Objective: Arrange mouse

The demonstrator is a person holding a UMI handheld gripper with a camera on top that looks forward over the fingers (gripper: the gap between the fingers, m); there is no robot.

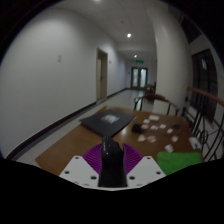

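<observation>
Gripper clamps black mouse, mouse front hidden between purple pads.

Your claw holds a black mouse between its 2 purple pads, both fingers pressing its sides. Beyond the fingers lies a wooden counter with a dark mat on it. Beside the mat, white papers are scattered, and a green item sits near them. Past the counter, a white-walled corridor runs to a far door.
</observation>
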